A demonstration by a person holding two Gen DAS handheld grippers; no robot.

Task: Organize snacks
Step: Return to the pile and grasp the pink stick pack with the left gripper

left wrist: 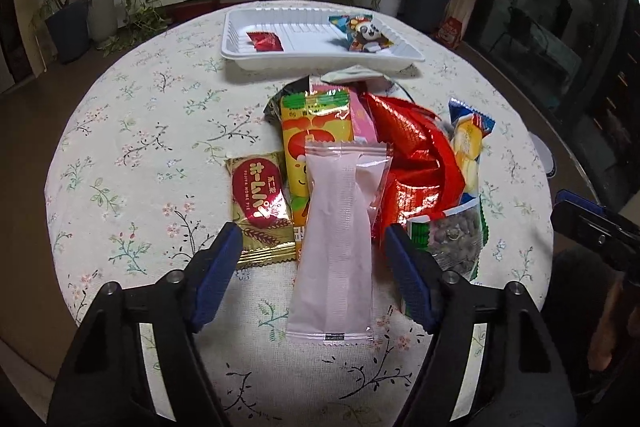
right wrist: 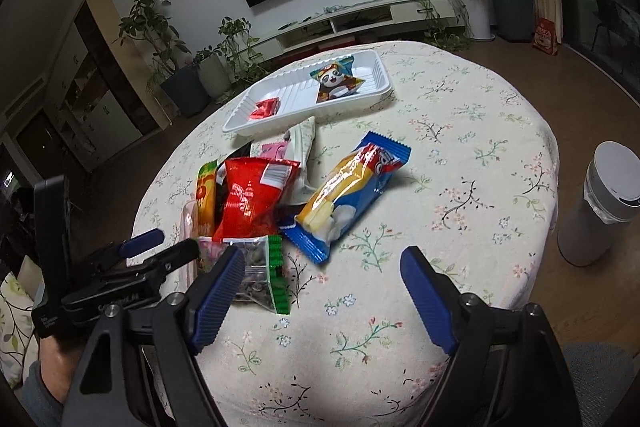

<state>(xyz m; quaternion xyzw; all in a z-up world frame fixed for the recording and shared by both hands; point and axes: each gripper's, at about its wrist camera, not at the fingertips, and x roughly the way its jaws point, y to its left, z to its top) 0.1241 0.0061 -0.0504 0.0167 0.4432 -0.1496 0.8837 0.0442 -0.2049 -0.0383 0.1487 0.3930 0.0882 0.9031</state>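
two snacks are already laid in the white tray: a small red packet and a panda-print packet. the pile of snacks is left mid-table, and the pink wrapper is straddled, ungripped, by the open left gripper. nothing is held by the right gripper, its jaws spread.

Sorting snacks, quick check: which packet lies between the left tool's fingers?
The plain pale pink packet: long and unprinted, it lies between the left tool fingers; the other packets are colourfully printed.
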